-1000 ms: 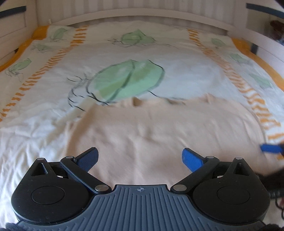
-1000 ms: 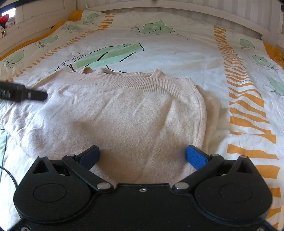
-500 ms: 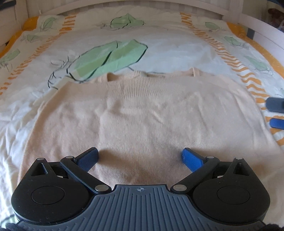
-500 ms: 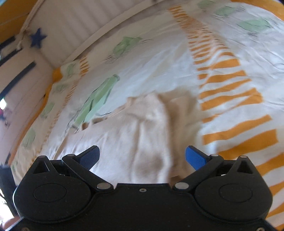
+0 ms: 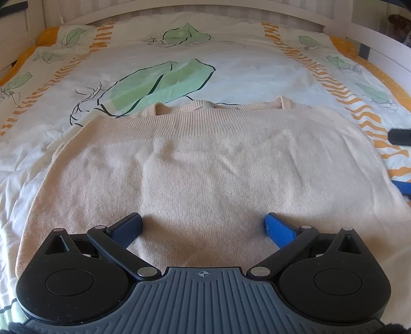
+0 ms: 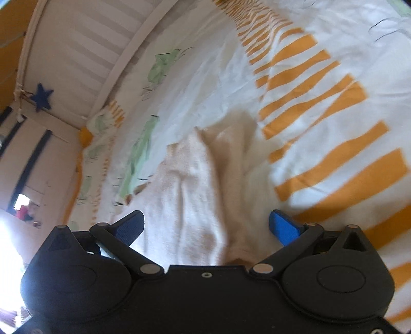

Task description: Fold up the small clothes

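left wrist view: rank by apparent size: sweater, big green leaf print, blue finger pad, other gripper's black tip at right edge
1. Cream sweater, fills most of the middle of the frame.
2. Big green leaf print on the bedcover.
3. Blue finger pad and the right hand-held gripper's black tip: look alike. The pad is nearer the camera and the tip is cut off at the edge, so unranked.

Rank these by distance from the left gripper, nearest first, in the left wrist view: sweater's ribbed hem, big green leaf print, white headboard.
1. Ribbed hem, just ahead of the left gripper.
2. Big green leaf print, beyond, left of centre.
3. White headboard, along the far end.
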`<control>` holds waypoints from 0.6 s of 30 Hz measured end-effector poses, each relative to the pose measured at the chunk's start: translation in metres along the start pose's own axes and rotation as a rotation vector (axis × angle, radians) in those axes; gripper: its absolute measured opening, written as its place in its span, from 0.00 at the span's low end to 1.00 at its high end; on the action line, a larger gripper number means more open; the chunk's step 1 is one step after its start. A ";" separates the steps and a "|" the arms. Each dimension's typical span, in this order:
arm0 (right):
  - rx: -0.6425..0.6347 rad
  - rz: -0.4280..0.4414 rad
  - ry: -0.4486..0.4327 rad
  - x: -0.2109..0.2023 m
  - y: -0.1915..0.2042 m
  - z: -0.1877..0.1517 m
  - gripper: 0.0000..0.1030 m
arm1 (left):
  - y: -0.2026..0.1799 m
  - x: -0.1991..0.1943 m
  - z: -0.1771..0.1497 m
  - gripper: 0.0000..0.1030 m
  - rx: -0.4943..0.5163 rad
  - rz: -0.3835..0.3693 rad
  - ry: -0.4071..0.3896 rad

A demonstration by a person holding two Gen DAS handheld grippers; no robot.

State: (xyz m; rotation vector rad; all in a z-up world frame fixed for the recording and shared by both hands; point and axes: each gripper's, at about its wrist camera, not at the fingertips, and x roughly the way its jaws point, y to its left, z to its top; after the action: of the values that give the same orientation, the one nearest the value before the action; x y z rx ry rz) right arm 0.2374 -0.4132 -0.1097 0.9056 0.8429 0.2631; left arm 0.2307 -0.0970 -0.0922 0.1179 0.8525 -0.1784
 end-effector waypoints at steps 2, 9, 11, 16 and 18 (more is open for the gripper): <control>0.011 0.055 0.026 0.008 0.000 0.001 1.00 | 0.000 0.000 0.000 1.00 -0.002 -0.002 0.002; -0.022 0.114 0.033 0.029 0.009 -0.002 1.00 | 0.001 0.001 -0.001 1.00 -0.004 -0.010 -0.004; -0.029 0.118 0.065 0.031 0.010 0.003 1.00 | 0.002 0.001 -0.001 1.00 -0.005 -0.016 -0.003; -0.076 0.113 0.148 0.043 0.018 0.012 1.00 | 0.003 0.001 0.003 1.00 -0.005 -0.028 0.018; -0.110 0.118 0.158 0.043 0.020 0.011 1.00 | 0.005 0.001 0.006 1.00 -0.004 -0.038 0.027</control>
State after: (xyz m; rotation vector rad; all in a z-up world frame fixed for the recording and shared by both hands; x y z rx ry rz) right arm 0.2767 -0.3848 -0.1137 0.8397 0.9124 0.4839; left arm 0.2364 -0.0931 -0.0888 0.1002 0.8820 -0.2110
